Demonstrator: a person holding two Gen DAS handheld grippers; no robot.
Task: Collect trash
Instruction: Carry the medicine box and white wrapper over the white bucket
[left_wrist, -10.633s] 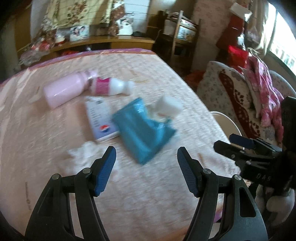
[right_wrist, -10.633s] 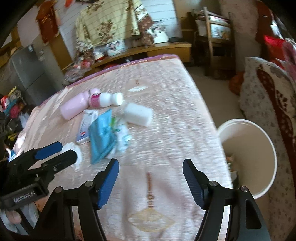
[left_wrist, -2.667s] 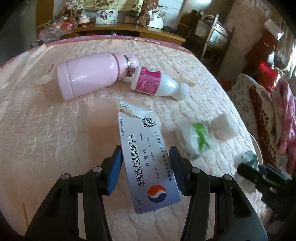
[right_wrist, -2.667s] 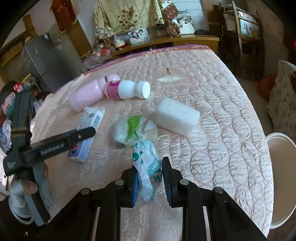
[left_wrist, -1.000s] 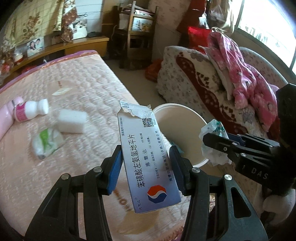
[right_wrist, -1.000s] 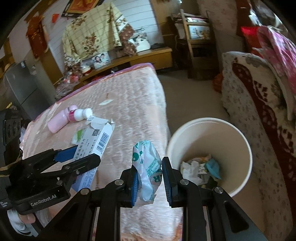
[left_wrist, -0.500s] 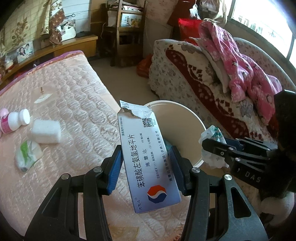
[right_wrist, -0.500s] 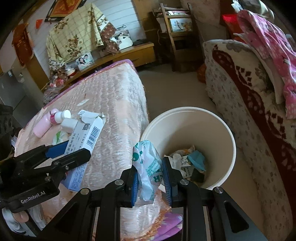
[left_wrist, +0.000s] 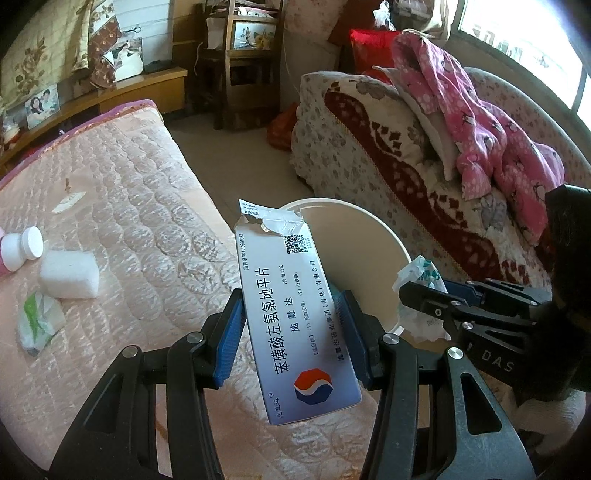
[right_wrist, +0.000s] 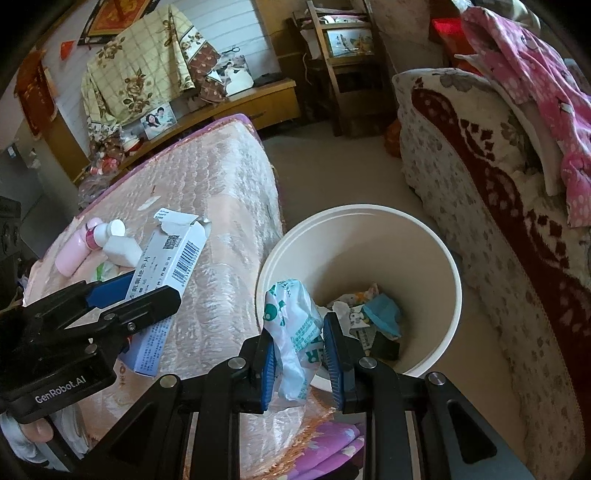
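Note:
My left gripper (left_wrist: 291, 332) is shut on a torn white medicine box (left_wrist: 291, 317) and holds it above the bed's edge, just short of the cream bin (left_wrist: 369, 236). My right gripper (right_wrist: 301, 354) is shut on a crumpled white and green wrapper (right_wrist: 295, 332), held over the near rim of the bin (right_wrist: 443, 258), which has several pieces of trash at its bottom. The box also shows in the right wrist view (right_wrist: 166, 266), and the wrapper in the left wrist view (left_wrist: 421, 288).
On the pink quilted bed (left_wrist: 140, 206) lie a white foam block (left_wrist: 68, 275), a crumpled green and white wrapper (left_wrist: 37, 321), a small white bottle (left_wrist: 22, 251) and a pink flask (right_wrist: 74, 251). A floral sofa (left_wrist: 406, 155) with pink clothes stands right of the bin.
Both grippers have moved further toward the bin with their loads. The bin now looks closer and more of its inside shows in the right wrist view.

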